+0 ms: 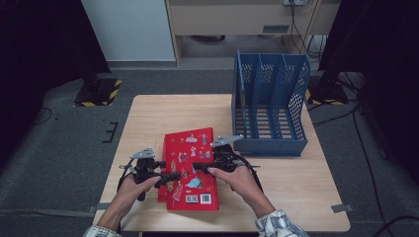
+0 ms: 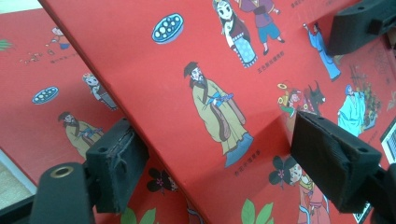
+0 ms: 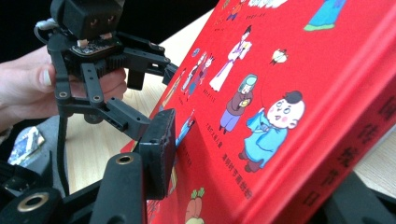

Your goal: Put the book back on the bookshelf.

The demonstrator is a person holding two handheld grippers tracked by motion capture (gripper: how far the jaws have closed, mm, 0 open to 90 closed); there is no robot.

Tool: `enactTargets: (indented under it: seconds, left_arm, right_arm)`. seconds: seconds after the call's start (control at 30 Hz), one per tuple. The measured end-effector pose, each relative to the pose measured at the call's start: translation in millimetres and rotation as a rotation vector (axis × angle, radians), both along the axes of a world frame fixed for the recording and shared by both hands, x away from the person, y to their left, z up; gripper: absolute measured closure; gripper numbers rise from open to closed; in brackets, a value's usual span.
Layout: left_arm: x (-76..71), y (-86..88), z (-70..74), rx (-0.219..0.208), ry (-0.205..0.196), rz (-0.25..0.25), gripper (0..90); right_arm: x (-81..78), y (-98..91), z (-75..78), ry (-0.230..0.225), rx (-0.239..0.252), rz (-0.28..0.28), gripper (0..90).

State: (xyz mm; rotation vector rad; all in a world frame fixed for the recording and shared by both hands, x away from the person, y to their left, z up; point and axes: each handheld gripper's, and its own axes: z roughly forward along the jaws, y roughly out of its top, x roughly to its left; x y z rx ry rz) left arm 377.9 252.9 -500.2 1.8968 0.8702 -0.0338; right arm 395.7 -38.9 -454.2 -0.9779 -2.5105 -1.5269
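Two red picture books lie stacked on the wooden table (image 1: 163, 111). The top book (image 1: 190, 158) (image 2: 187, 70) (image 3: 280, 93) is tipped up off the lower book (image 2: 37, 116). My left gripper (image 1: 173, 176) (image 2: 224, 158) straddles the top book's left edge, with one jaw under it and the other over the cover. A gap still shows at the pads, so it is open. My right gripper (image 1: 196, 167) (image 3: 254, 177) stands open around the opposite edge, with one pad (image 3: 159, 144) over the cover and the other jaw beneath the spine. The left gripper (image 3: 154, 98) faces it across the book.
A blue perforated file rack (image 1: 269, 98) with three slots stands at the table's back right, just beyond the books. A fingertip of the right gripper (image 2: 359, 23) shows over the cover at the top right. Dark floor surrounds the table.
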Motion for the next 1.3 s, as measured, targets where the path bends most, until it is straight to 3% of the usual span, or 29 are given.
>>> enactTargets:
  seconds: [0.2, 0.33, 0.4, 0.47, 0.53, 0.7, 0.8, 1.03, 1.3]
  left_arm:
    - [-0.3, -0.1, 1.6, 0.023, -0.005, 0.006, 22.9]
    - [-1.2, -0.2, 3.4, 0.02, -0.015, 0.008, 24.3]
    - [-2.3, 0.6, 5.6, 0.012, -0.024, 0.009, 26.5]
    - [-3.4, 1.3, 8.3, 0.008, -0.032, 0.009, 28.9]
    - [-4.7, 1.9, 11.2, 0.004, -0.042, 0.009, 29.8]
    - [-8.6, 5.9, 21.0, -0.026, -0.068, 0.011, 38.0]
    - [-10.3, 7.6, 25.8, -0.036, -0.082, 0.014, 41.4]
    - [-14.0, 11.6, 40.6, -0.055, -0.112, 0.038, 50.0]
    - [-13.3, 16.1, 64.6, -0.059, -0.169, 0.061, 53.3]
  right_arm:
    - [1.4, -2.7, -5.8, 0.01, 0.01, -0.011, 49.3]
    - [-0.7, -3.7, -7.6, -0.009, 0.011, -0.021, 47.3]
    - [-1.7, -5.9, -8.0, -0.012, 0.029, -0.021, 48.9]
    - [-2.3, -10.8, -6.8, -0.005, 0.082, -0.007, 55.3]
    - [-3.0, -11.6, -5.4, -0.001, 0.09, -0.005, 56.7]
    - [-4.7, -16.7, 3.7, 0.008, 0.152, 0.02, 65.4]
    - [-6.0, -17.6, 9.7, -0.001, 0.164, 0.031, 67.7]
    - [-6.5, -16.4, 24.8, -0.033, 0.168, 0.06, 71.0]
    - [-3.3, -12.2, 47.9, -0.096, 0.164, 0.085, 73.6]
